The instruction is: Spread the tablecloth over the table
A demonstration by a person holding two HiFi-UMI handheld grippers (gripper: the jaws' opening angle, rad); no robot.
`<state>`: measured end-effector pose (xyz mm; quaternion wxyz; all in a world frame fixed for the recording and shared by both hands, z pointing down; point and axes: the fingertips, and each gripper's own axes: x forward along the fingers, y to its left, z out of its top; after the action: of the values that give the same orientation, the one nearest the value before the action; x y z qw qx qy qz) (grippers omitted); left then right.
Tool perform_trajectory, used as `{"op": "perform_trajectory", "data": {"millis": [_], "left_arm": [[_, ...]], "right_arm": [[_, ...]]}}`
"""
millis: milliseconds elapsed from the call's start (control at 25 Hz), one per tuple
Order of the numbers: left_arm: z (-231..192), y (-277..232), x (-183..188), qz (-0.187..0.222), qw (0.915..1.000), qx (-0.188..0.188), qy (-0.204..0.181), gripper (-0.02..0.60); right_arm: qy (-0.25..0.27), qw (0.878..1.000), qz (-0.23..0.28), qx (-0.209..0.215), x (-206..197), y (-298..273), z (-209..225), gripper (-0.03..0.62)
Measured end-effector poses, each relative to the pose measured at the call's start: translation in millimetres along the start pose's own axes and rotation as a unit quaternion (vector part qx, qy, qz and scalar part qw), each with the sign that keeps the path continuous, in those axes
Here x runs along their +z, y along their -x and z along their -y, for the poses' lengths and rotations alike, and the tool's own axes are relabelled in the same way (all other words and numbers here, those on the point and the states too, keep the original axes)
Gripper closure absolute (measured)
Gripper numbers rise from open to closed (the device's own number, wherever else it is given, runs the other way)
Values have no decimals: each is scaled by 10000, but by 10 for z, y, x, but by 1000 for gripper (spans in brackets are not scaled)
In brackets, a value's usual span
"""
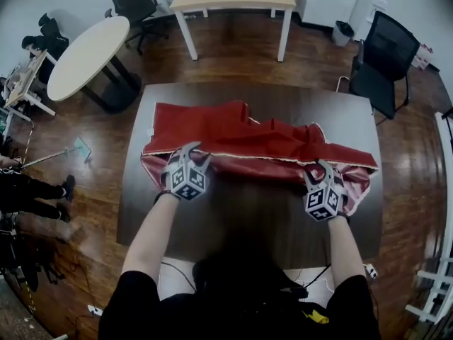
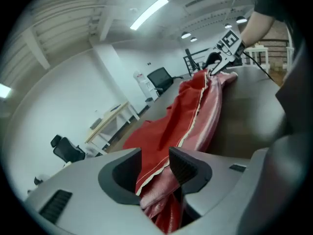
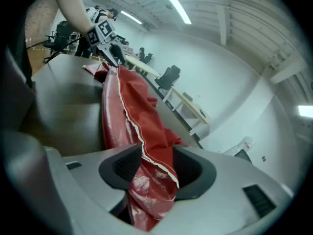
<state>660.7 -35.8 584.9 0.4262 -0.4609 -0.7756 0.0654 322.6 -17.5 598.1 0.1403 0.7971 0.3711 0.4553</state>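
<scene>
On table (image 1: pixel 255 218), bunched tablecloth (image 1: pixel 241 137), gripper views alone show left gripper (image 2: pixel 154 165), right gripper (image 3: pixel 156 168) released.

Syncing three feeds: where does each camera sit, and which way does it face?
Head view: on the head, looking steeply down at table and cloth; forearms, left tool, right tool show.
Left tool view: on the left tool, looking along the cloth to the right tool and arm.
Right tool view: on the right tool, facing the left tool and arm.
Shared: all show the cloth.

Tablecloth (image 1: pixel 233 137) bunched mid-table (image 1: pixel 248 214); bare wood nr & far side.
</scene>
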Motion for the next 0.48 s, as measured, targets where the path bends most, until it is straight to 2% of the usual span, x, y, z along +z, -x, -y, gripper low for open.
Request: {"op": "perform_trajectory", "data": {"millis": [120, 200, 320, 480], "left_arm": [[188, -206, 59, -109, 9954, -390, -871, 405], [292, -365, -11, -398, 9903, -604, -1185, 405], [342, -524, -224, -859, 9846, -810, -1290, 402], [419, -532, -319, -841, 9837, -1115, -1130, 402]], "right_arm": [[381, 9990, 149, 172, 137, -141, -54, 384], [573, 9977, 174, 304, 144, -276, -118, 384], [688, 9965, 30, 463, 42, -498, -157, 384], [489, 9967, -168, 618, -153, -700, -155, 382]]}}
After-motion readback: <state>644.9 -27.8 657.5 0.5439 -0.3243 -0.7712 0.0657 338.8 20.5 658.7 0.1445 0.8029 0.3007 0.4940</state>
